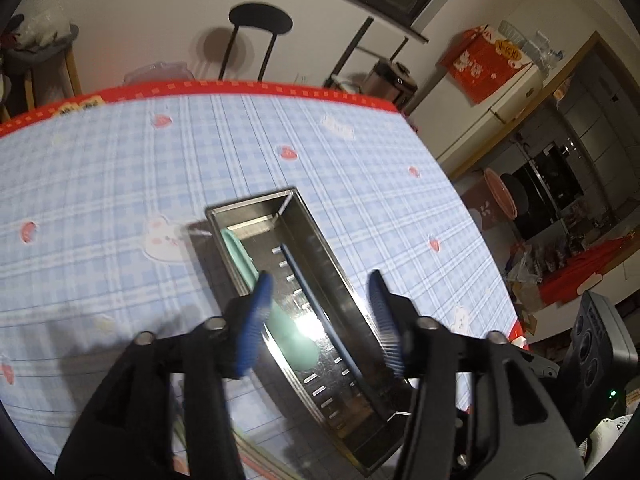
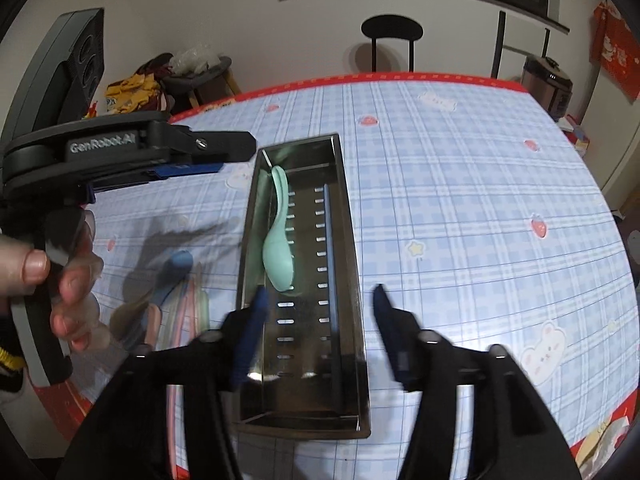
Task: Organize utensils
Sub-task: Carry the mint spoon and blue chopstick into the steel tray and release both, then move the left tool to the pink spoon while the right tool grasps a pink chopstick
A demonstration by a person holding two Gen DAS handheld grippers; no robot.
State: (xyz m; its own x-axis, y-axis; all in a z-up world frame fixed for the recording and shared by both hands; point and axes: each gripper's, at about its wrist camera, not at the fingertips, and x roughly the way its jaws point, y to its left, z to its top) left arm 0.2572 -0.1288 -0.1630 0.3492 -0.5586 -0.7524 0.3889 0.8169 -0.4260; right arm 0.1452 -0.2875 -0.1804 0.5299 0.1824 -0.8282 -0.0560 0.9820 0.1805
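The long rectangular stainless-steel tray with slotted bottom (image 2: 352, 280) sits on the blue-checked tablecloth with a red border (image 2: 480, 200), and I already have two things in it: a mint-green spoon with a curved handle (image 2: 278, 256) lying along its left side, and a thin dark blue stick, probably a chopstick (image 2: 327, 240), along its right wall. I judge that part done.

My right gripper (image 2: 320, 300) hangs above the near end of the tray, jaws apart, nothing between them. My left gripper (image 1: 320, 292) is likewise over the tray, jaws spread and empty.

What's left, as far as I can see, lies on the cloth left of the tray: a blue spoon (image 2: 176, 268) and some pale pink and green sticks (image 2: 188, 312), half in shadow and blurred; I can't count them.
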